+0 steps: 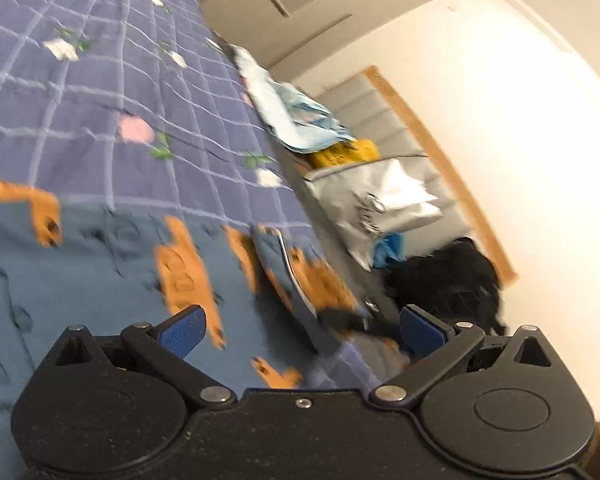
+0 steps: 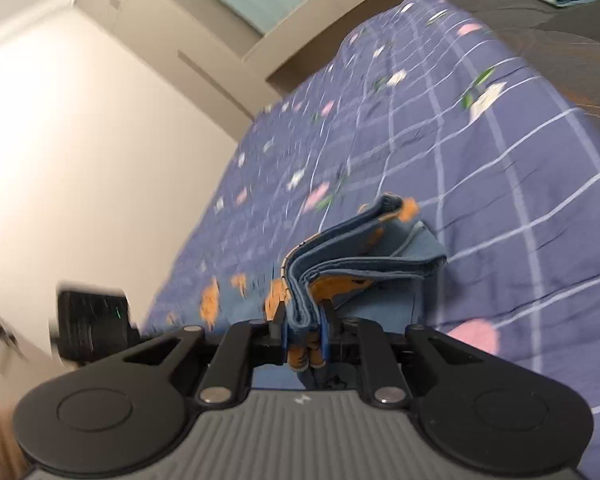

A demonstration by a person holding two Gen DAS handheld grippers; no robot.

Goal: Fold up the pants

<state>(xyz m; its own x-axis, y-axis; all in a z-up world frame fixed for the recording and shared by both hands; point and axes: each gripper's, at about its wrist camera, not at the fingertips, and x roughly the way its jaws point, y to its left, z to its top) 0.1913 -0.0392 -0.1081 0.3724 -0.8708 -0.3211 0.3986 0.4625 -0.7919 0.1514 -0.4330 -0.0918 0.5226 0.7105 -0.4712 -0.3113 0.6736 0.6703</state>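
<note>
In the left wrist view, the left gripper (image 1: 300,330) stands released, its blue pads wide apart and nothing pressed between them. The pants (image 1: 112,264), blue with orange figures, lie spread on the bed (image 1: 100,92) just ahead of and under the gripper, with a folded edge raised between the pads' line of sight; motion blur smears the print. Beyond the bed's edge sit a light blue cloth (image 1: 296,120), a yellow bag (image 1: 348,154), a silver bag (image 1: 380,204) whose contents cannot be seen, and a black bag (image 1: 452,280), all partly overlapping. In the right wrist view, the right gripper (image 2: 302,336) is clenched on a bunched fold of the pants (image 2: 364,264), several layers pinched between its narrow pads, the rest trailing onto the checked bed cover (image 2: 480,184). A dark object (image 2: 92,320) at the left is blurred and hard to make out.
</note>
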